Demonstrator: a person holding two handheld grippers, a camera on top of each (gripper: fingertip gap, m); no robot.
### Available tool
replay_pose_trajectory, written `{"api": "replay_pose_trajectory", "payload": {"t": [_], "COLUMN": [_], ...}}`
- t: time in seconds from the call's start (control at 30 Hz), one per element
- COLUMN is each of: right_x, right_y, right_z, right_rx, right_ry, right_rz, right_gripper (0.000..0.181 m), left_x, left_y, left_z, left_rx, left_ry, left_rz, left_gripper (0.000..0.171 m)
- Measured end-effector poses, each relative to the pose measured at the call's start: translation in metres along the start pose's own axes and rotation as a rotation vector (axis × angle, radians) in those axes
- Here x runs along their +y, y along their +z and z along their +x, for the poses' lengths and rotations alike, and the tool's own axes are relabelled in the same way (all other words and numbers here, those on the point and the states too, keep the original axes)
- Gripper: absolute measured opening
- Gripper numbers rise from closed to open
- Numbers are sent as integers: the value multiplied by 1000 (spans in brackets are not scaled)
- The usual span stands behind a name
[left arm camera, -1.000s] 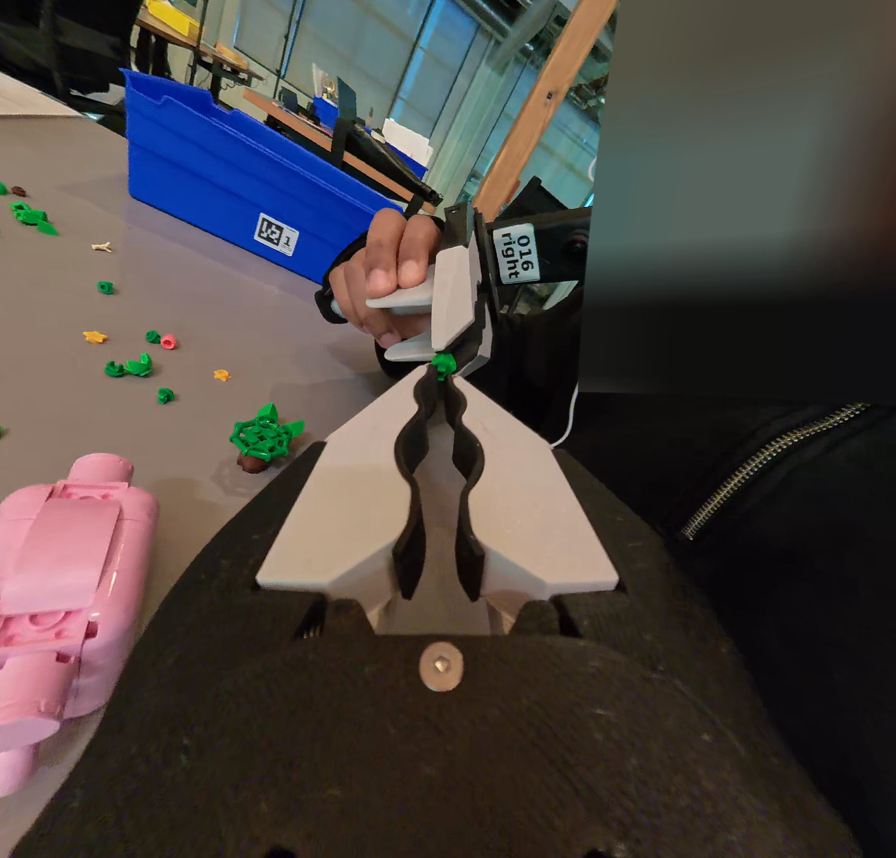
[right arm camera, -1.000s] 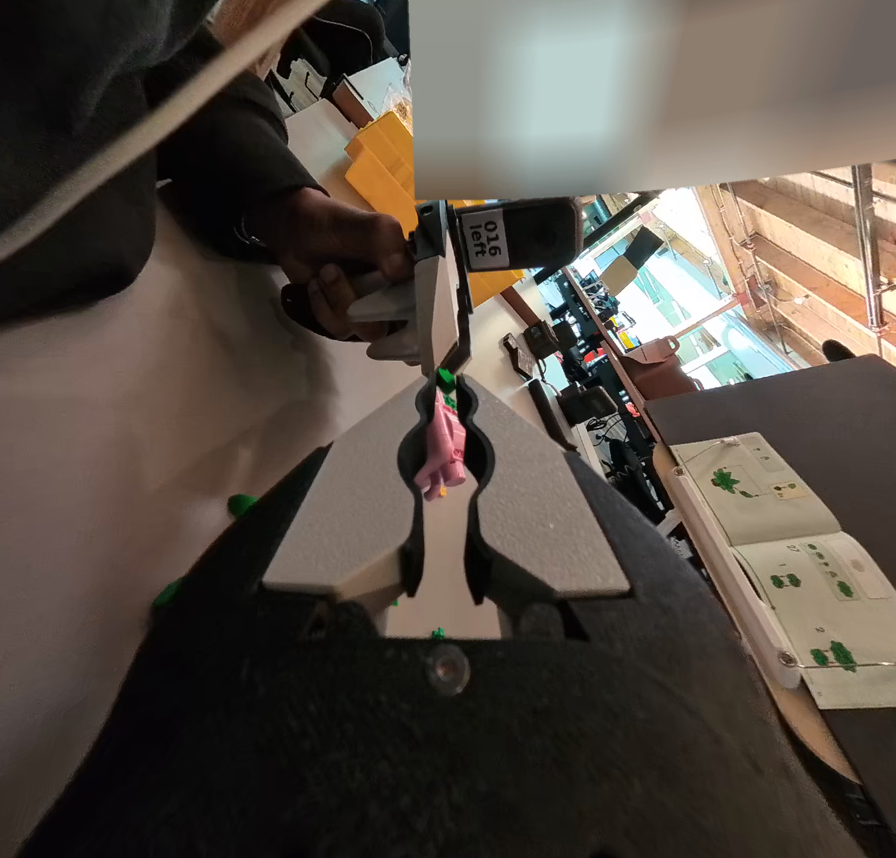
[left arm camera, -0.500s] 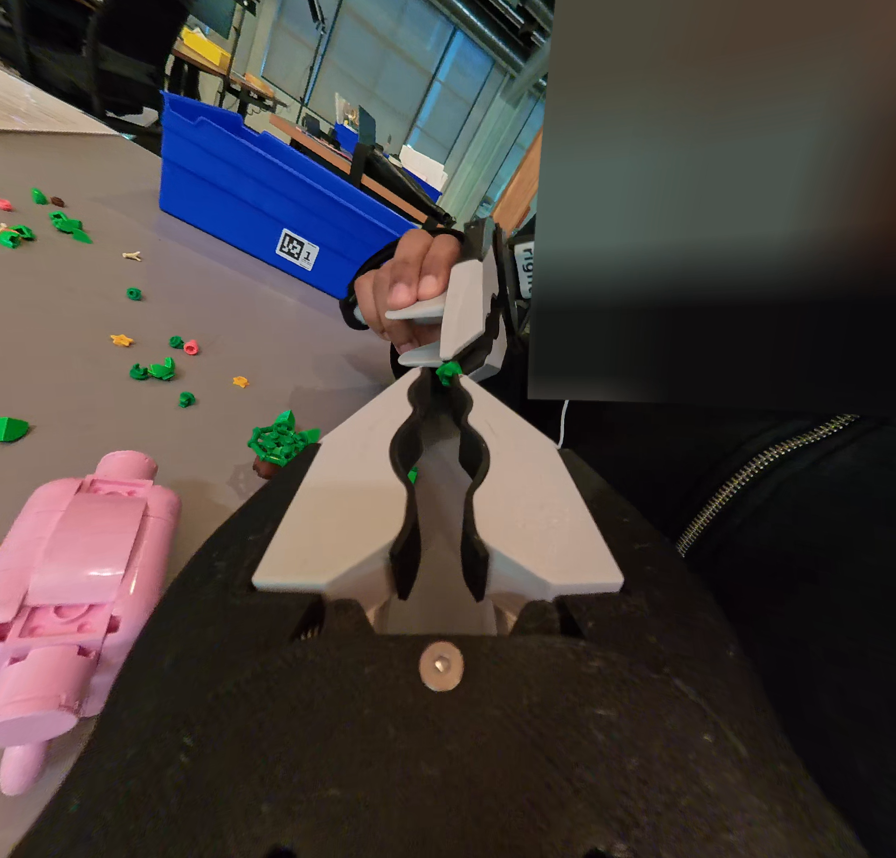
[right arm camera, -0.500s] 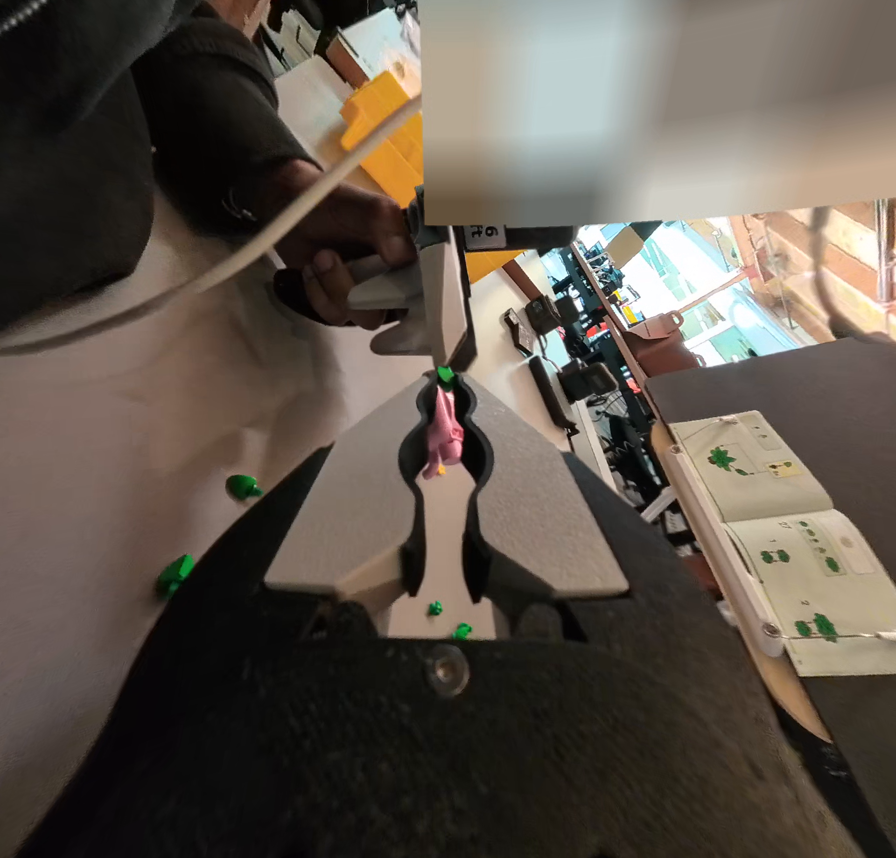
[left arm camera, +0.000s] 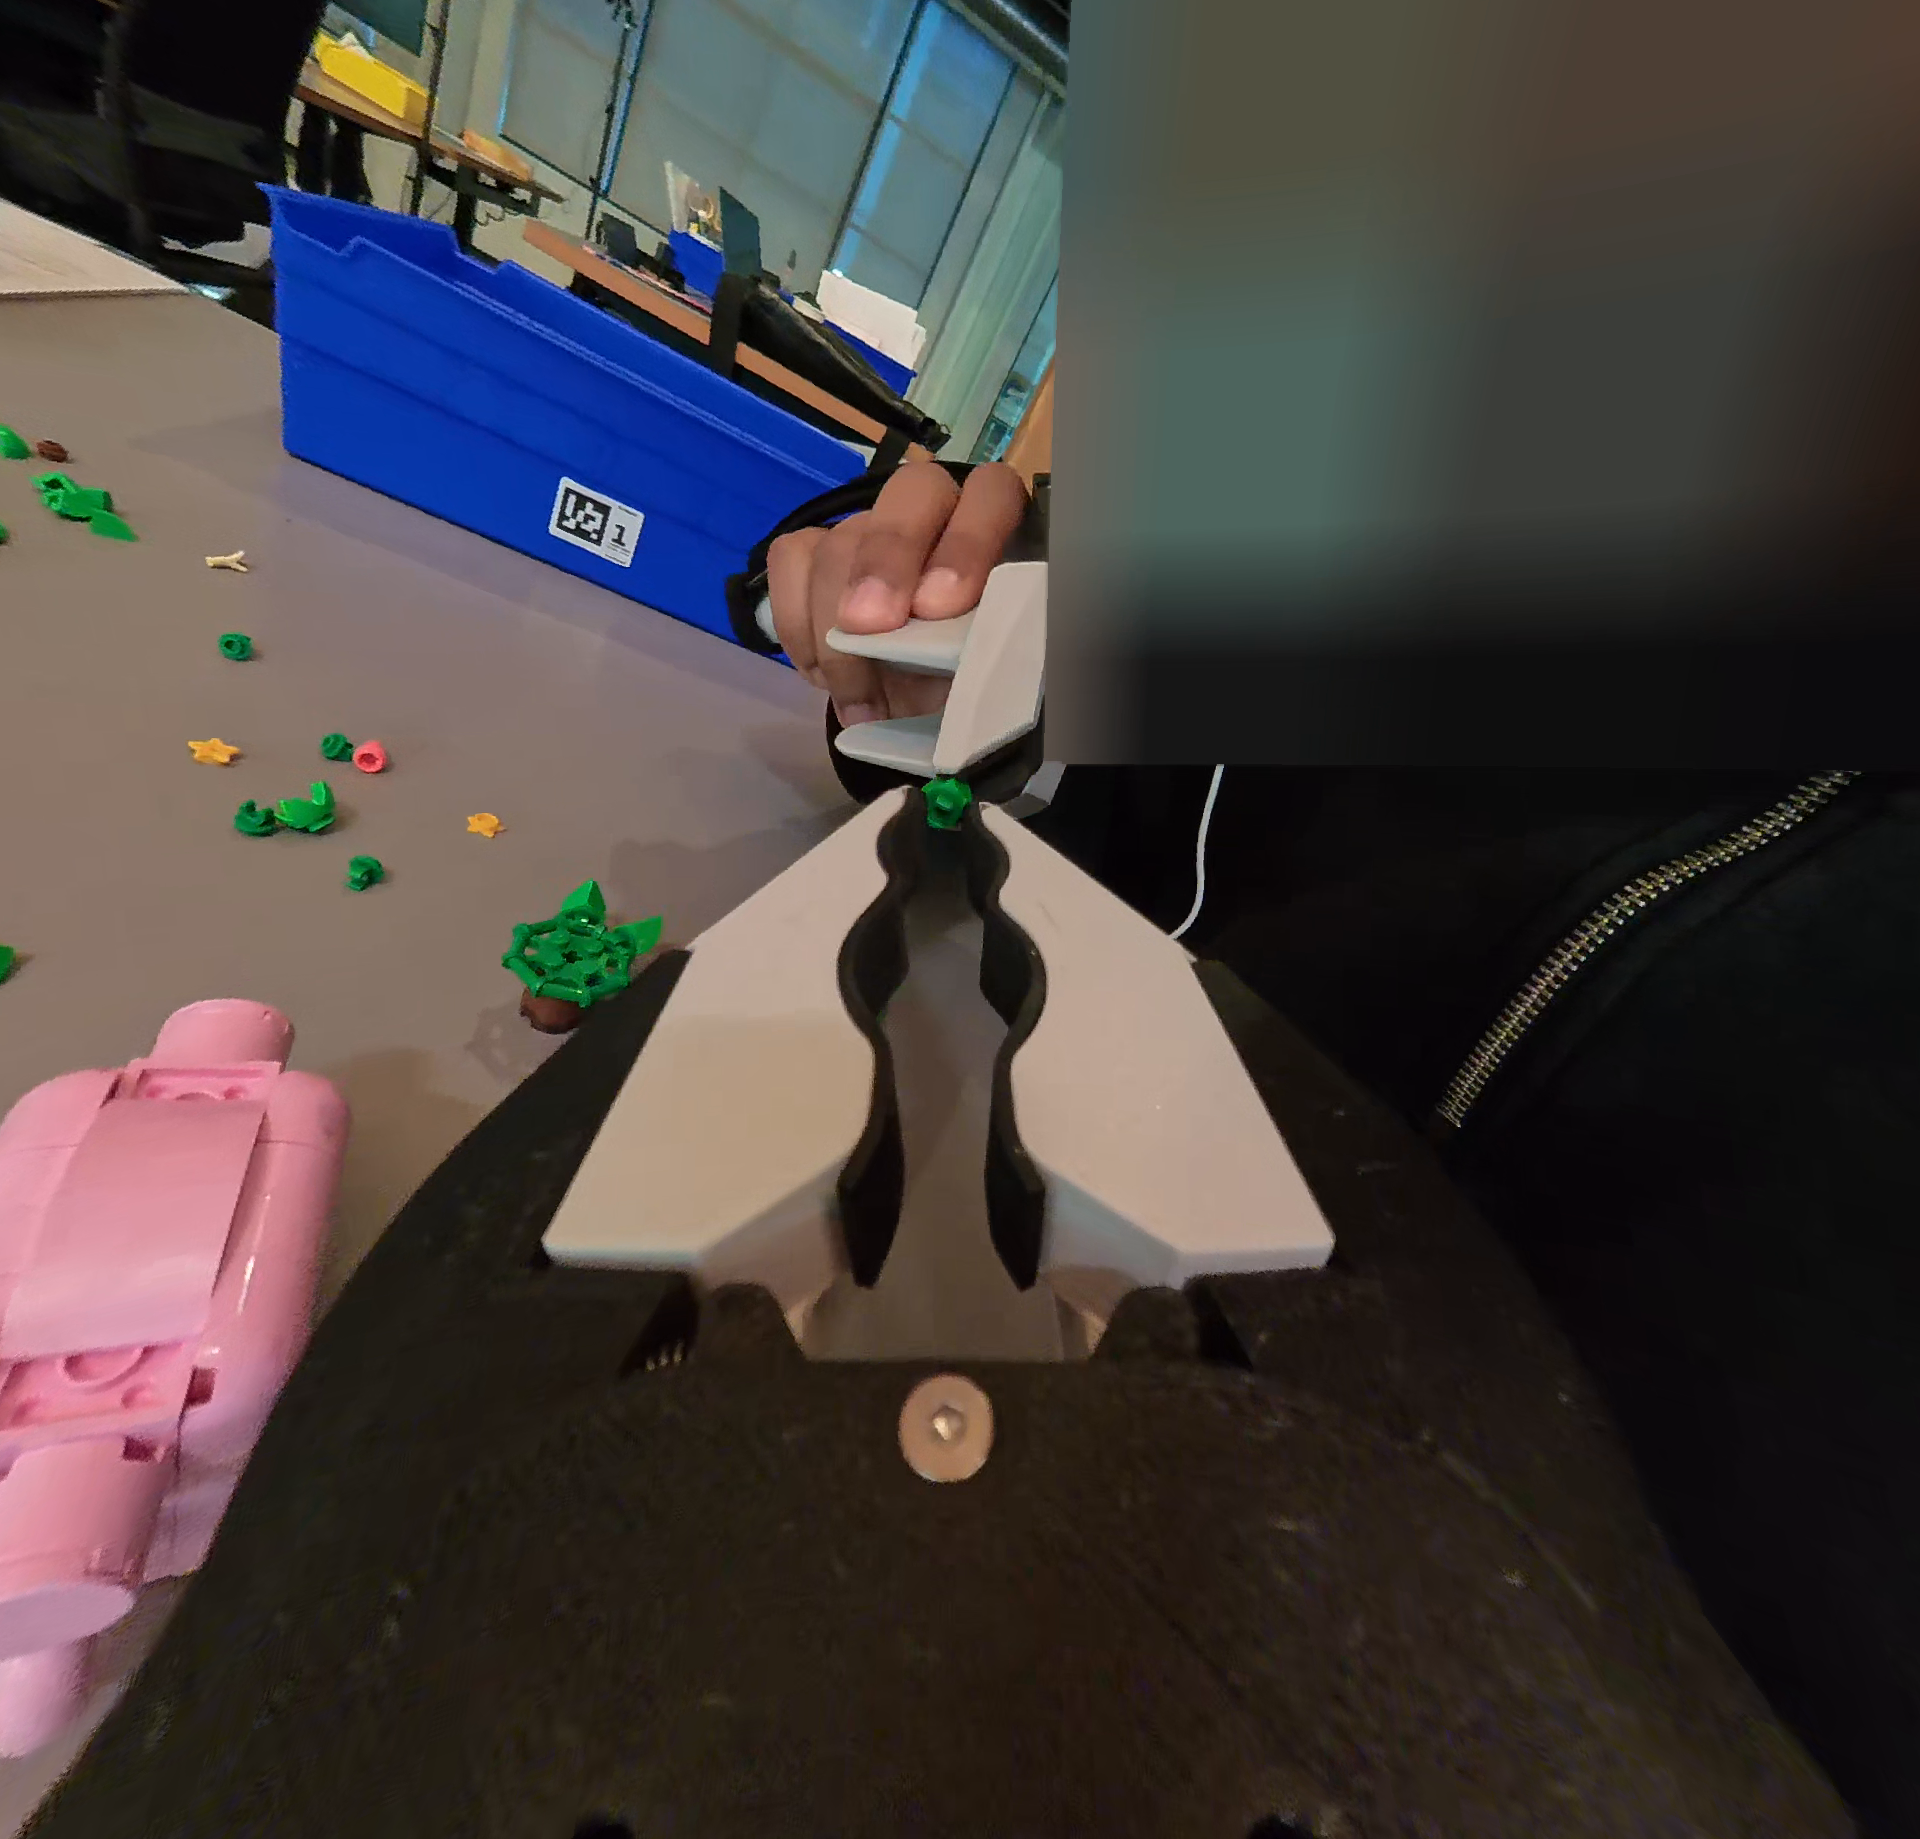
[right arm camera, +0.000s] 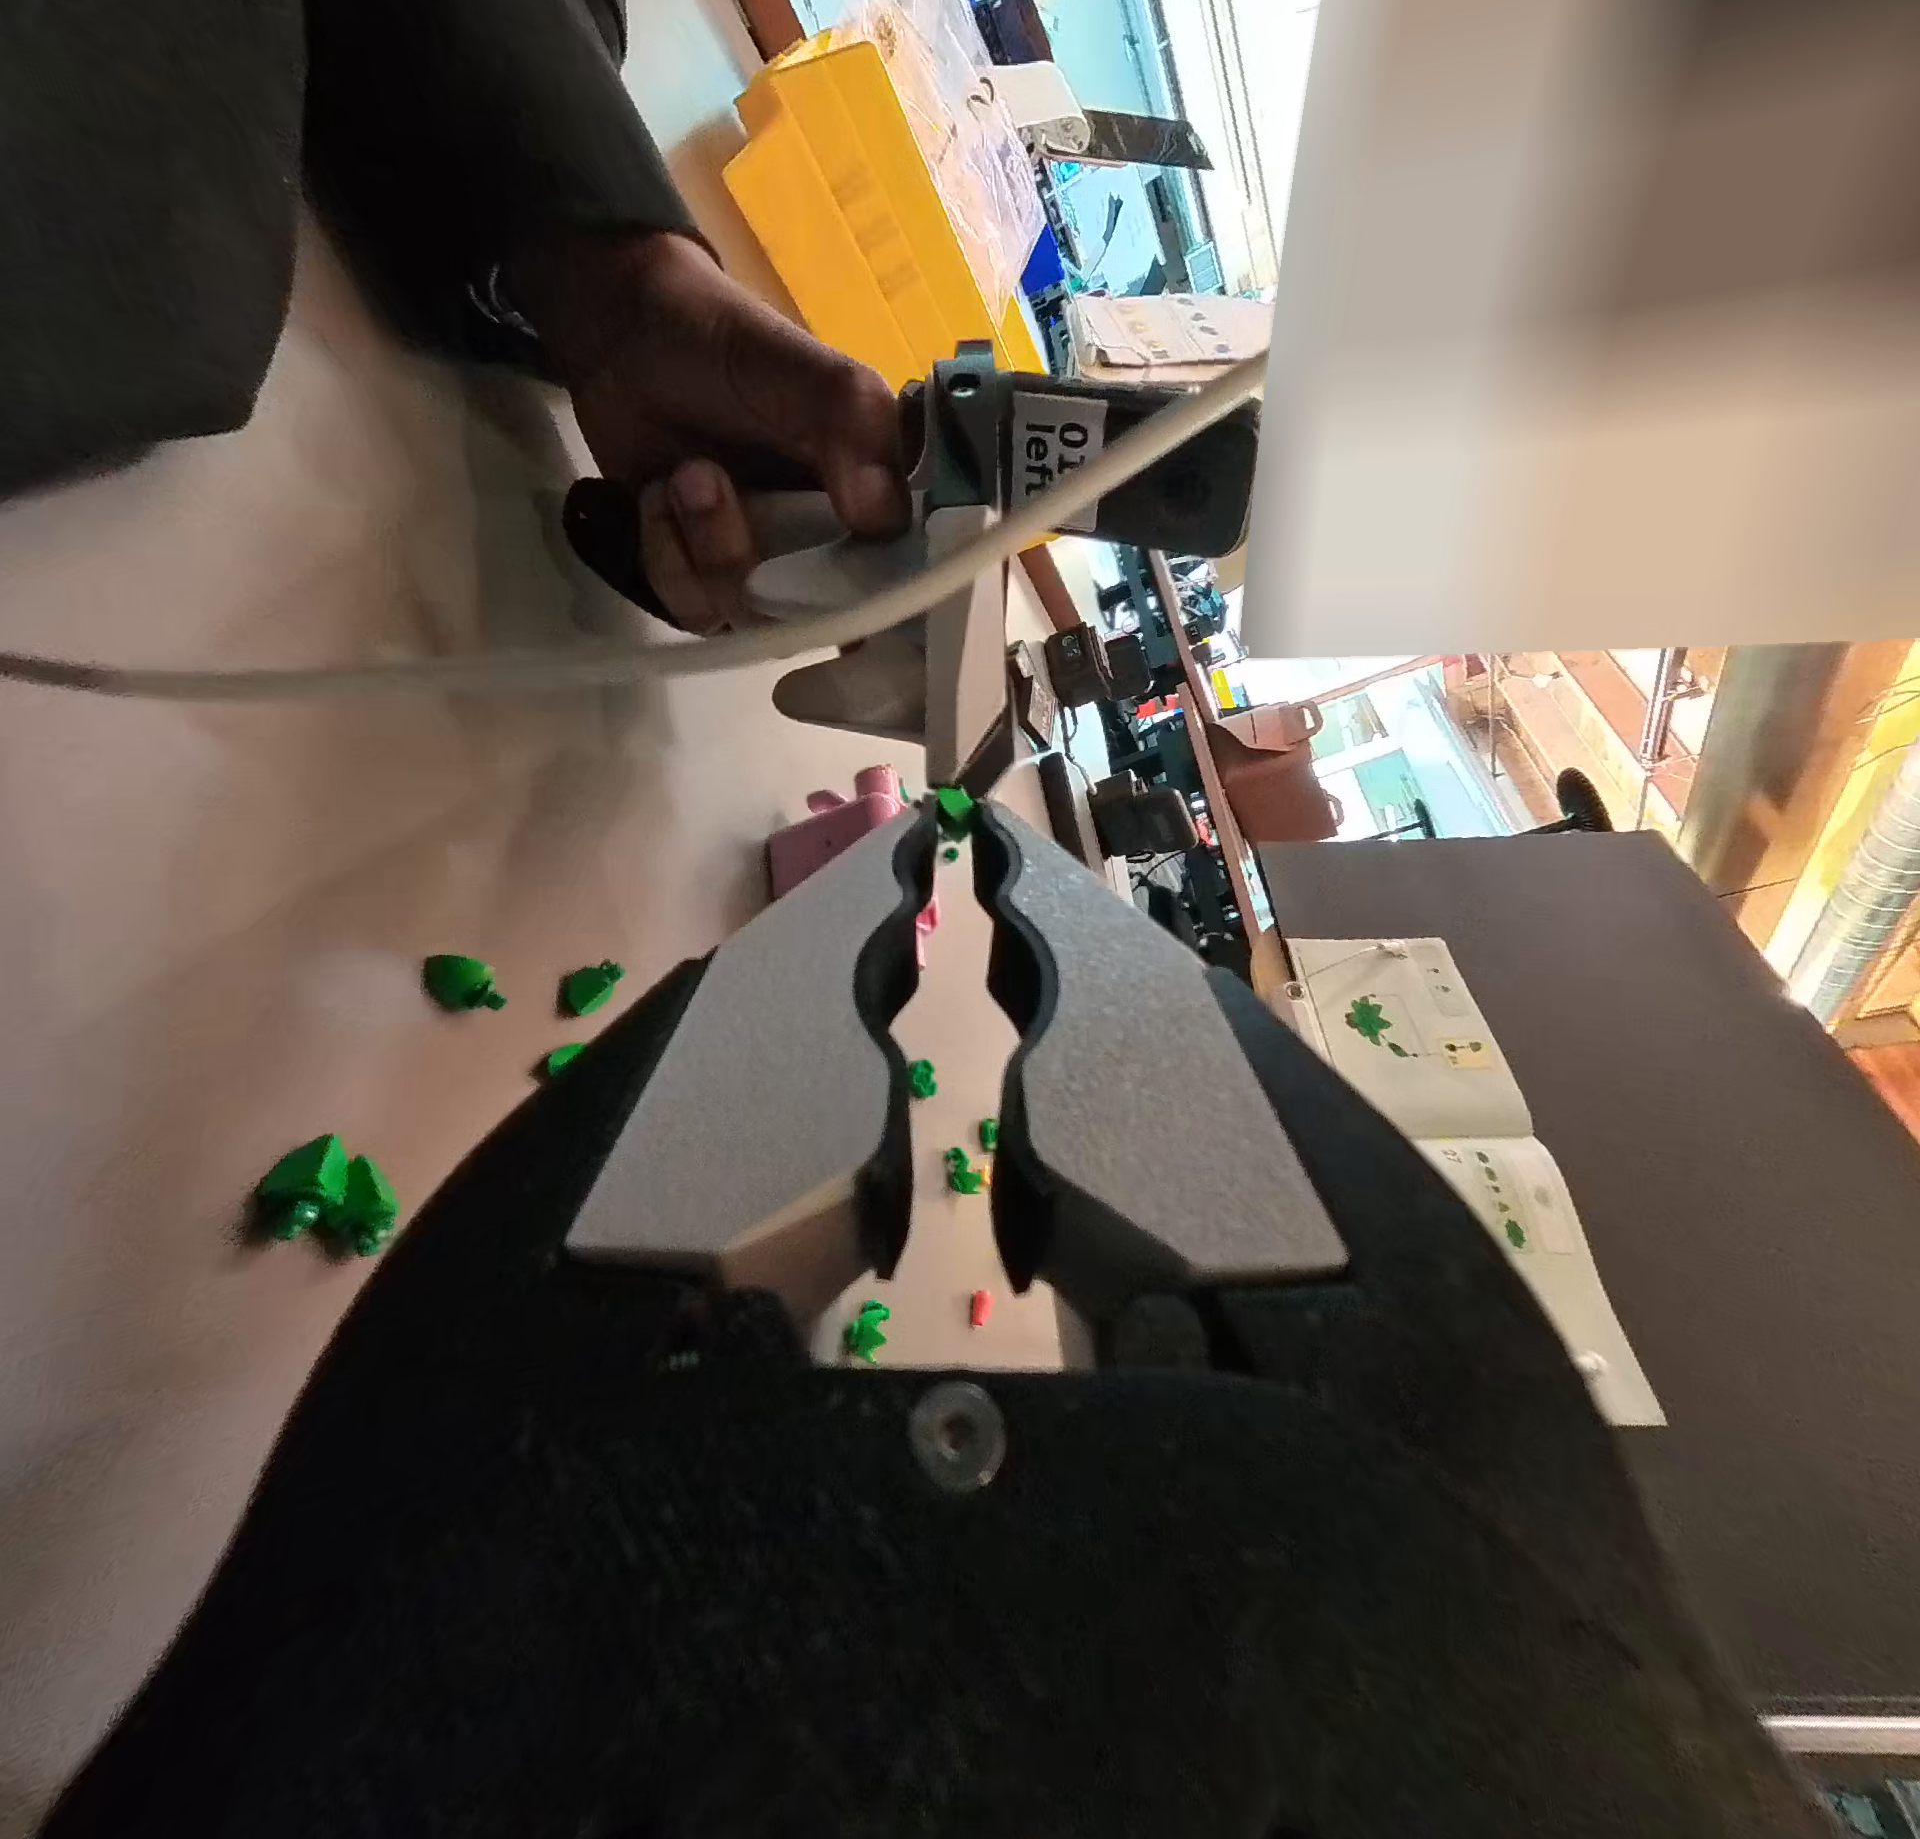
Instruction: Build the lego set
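Note:
My left gripper and my right gripper meet tip to tip above the grey table. A small green lego piece is pinched where the tips touch, and both sets of jaws are closed on it. It also shows in the right wrist view. I cannot tell whether it is one piece or two joined. In the left wrist view the right gripper stands opposite, held by a hand. In the right wrist view the left gripper stands opposite.
A pink lego build lies at the near left. A green leafy build sits by it, with loose green, yellow and pink pieces scattered on the table. A blue bin stands behind. An instruction booklet, a yellow bin and a white cable show in the right wrist view. The tips of both grippers are at nearly the same place.
Both grippers stay tip to tip on the green piece. The right wrist view has swung so that more of the table and loose pieces show, and the cable now crosses it.

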State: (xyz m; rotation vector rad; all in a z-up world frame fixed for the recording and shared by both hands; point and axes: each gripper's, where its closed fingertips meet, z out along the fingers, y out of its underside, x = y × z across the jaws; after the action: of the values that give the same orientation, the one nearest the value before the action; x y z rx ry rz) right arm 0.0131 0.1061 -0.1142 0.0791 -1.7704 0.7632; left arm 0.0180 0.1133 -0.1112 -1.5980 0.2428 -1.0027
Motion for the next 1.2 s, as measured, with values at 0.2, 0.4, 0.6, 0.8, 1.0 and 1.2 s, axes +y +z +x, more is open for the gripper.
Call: {"api": "replay_pose_trajectory", "payload": {"t": [0.2,0.4,0.6,0.8,1.0,1.2], "right_x": [-5,-12,-12,-8,-4,-1], "right_y": [-2,-5,-5,-5,-4,-1], "right_z": [0,-2,-5,-8,-8,-6], "right_rx": [-33,-117,-139,-146,-131,-105], "right_ry": [86,253,265,209,148,89], "right_rz": [27,94,94,68,40,11], "right_gripper": [4,4,4,4,4,4], "left_x": [1,4,6,9,10,8], "left_y": [0,0,0,1,2,1], "left_z": [5,14,14,11,7,4], "left_rx": [36,102,132,142,134,147], "left_ry": [2,-29,-95,-197,-255,-321], "left_rz": [-9,-30,-37,-48,-45,-20], "left_gripper": [1,0,0,0,0,0]}}
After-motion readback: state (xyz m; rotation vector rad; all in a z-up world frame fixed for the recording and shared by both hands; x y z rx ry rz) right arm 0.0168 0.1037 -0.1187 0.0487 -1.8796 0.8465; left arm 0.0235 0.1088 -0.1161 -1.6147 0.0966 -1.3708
